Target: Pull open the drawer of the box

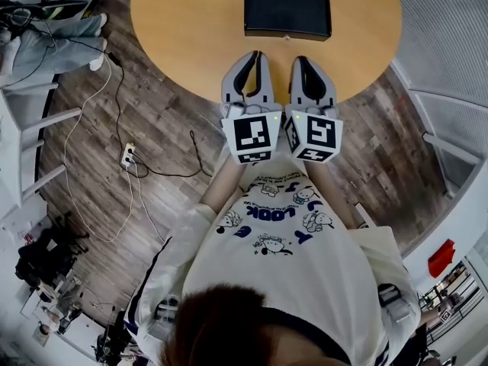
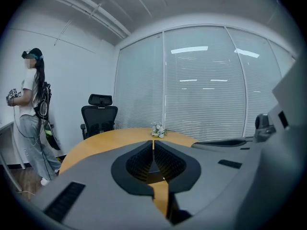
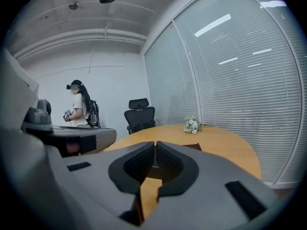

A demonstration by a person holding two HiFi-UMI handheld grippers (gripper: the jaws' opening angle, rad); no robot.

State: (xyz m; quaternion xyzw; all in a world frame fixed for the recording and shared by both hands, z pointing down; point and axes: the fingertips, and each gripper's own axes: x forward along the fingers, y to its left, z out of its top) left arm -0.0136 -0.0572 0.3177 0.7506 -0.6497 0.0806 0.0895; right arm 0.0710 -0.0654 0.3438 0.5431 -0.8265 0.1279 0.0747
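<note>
Your two tools, left gripper (image 1: pixel 255 55) and right gripper (image 1: pixel 300 59), sit side by side, jaws pressed together, empty; one black box (image 1: pixel 287 12) lies just ahead on one table (image 1: pixel 175 21).

Bright, even overhead light fills the room; strip-lamp reflections (image 2: pixel 189 50) streak the glass wall (image 2: pixel 206 104). Both gripper views bulge, with black corners and a soft near foreground.

Worktop (image 1: pixel 191 29): light wood, smooth, faint satin sheen. Box (image 1: pixel 287 11): black, matt; material cannot be told. Left tongs (image 2: pixel 153 143) and right tongs (image 3: pixel 155 143): grey matt plastic shells, black ribbed pads (image 2: pixel 139 163). Floor (image 1: pixel 160 128): grey-brown wood planks, visible grain. Shirt (image 1: pixel 305 265): white printed cloth
</note>
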